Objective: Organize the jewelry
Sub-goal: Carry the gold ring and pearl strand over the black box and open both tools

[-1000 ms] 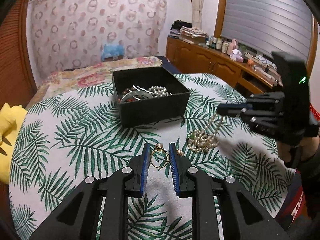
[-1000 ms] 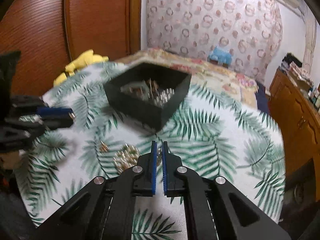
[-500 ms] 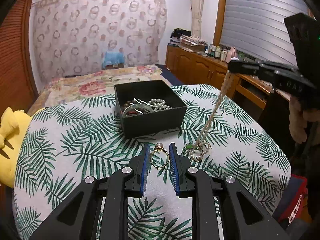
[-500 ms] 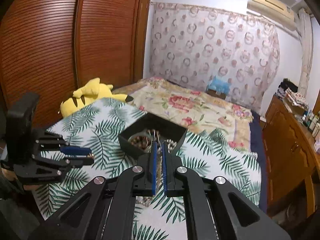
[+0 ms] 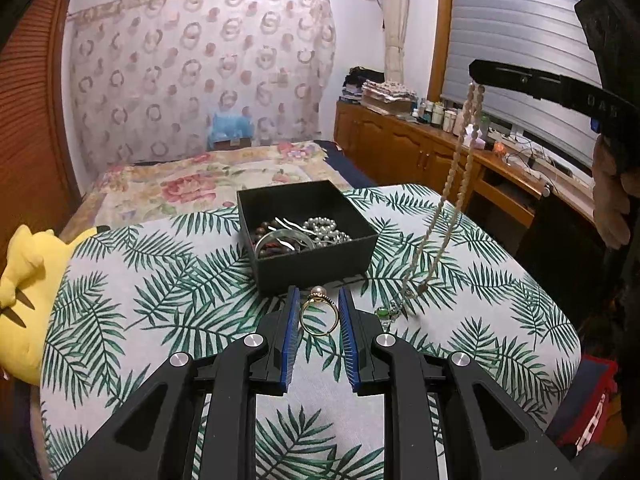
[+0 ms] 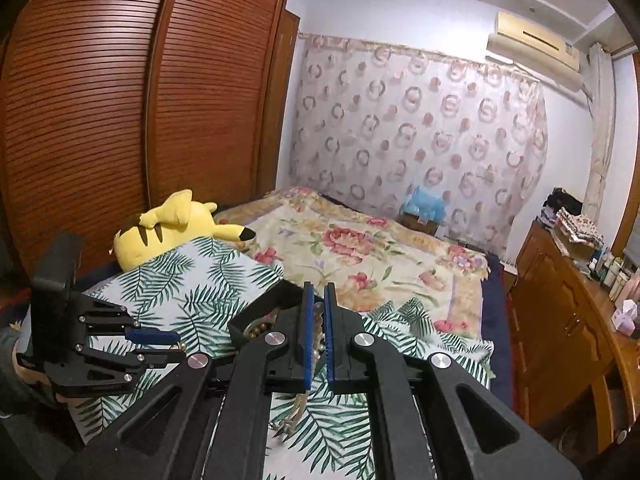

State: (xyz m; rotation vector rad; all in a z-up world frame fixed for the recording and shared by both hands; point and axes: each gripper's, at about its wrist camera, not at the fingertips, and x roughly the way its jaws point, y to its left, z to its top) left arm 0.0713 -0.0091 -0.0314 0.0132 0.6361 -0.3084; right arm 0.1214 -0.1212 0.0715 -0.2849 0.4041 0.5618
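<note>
Raised clear of the bed, your right hand-held gripper (image 5: 476,76) stays clamped on the bead necklace (image 5: 448,196) and the left hand-held gripper (image 5: 319,314) on the pearl ring (image 5: 319,312); steady the swinging strand over the black box (image 5: 308,236) before lowering.

Wall ahead of the fingers: patterned curtain (image 5: 200,76) with ring motifs.
Left of the fingers: slatted wooden wardrobe doors (image 6: 120,92).
Beyond the fingertips: bed with floral cover (image 6: 360,248).
Right of the fingers: wooden cabinets (image 5: 404,152) under a shuttered window (image 5: 516,36).
High on the wall: air conditioner (image 6: 532,44).

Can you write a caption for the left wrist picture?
Left gripper holds a pearl ring; right gripper dangles a bead necklace near the box.
</note>
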